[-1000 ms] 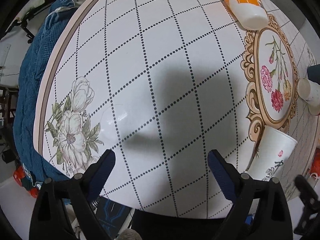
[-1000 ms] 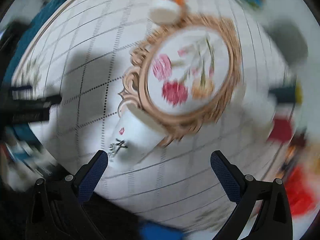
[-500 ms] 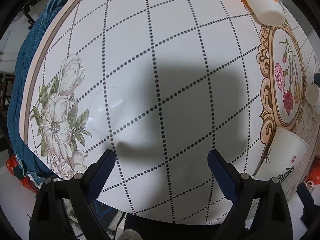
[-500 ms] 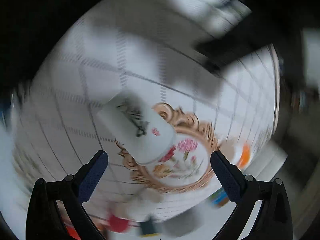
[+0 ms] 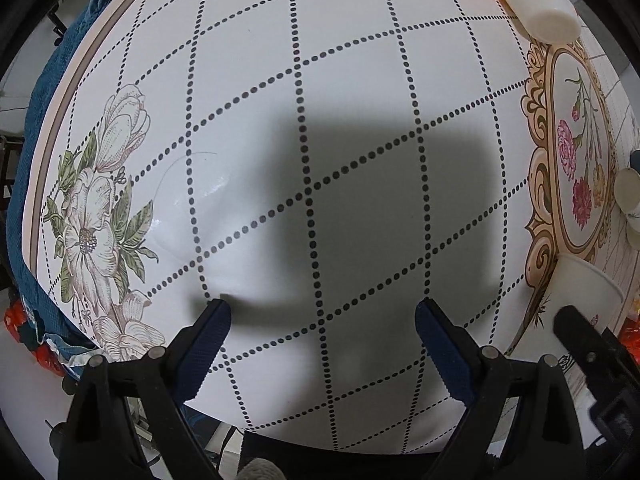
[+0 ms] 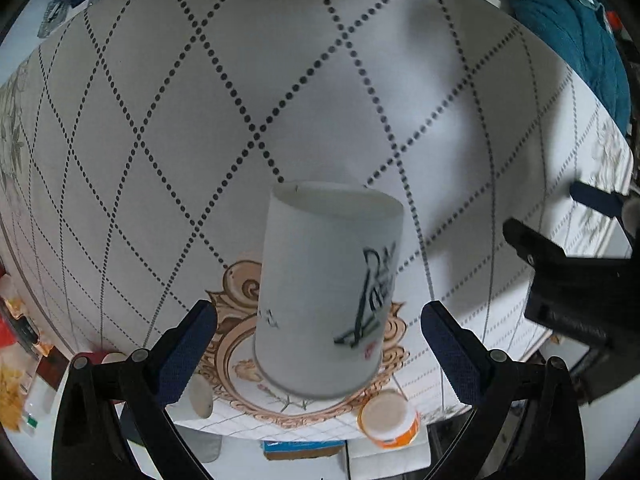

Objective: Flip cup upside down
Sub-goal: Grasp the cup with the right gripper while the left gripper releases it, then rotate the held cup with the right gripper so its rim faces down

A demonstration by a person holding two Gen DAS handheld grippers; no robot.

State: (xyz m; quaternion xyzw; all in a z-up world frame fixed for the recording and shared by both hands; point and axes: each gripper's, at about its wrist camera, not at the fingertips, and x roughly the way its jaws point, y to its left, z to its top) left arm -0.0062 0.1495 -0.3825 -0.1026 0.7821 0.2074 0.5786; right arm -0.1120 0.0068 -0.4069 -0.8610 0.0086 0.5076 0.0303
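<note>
A white paper cup [image 6: 326, 292] with dark writing stands on the patterned table, between the open fingers of my right gripper [image 6: 320, 324]; the pads stand apart from its sides. The right wrist view is rotated, so the table's far side shows at the bottom. The cup also shows at the right edge of the left wrist view [image 5: 576, 300], partly behind the right gripper's black body. My left gripper [image 5: 322, 320] is open and empty over bare tabletop, left of the cup.
An orange and white bottle [image 5: 536, 0] lies at the table's far right. A small white cup [image 5: 630, 188] stands beyond the gold-framed flower print [image 5: 576, 160]. A blue cloth [image 5: 44, 92] hangs off the left edge. My left gripper's body [image 6: 580, 280] shows at right.
My right gripper has swung around and rolled over, and now straddles the cup with the view inverted. My left gripper has edged forward and lower over the table.
</note>
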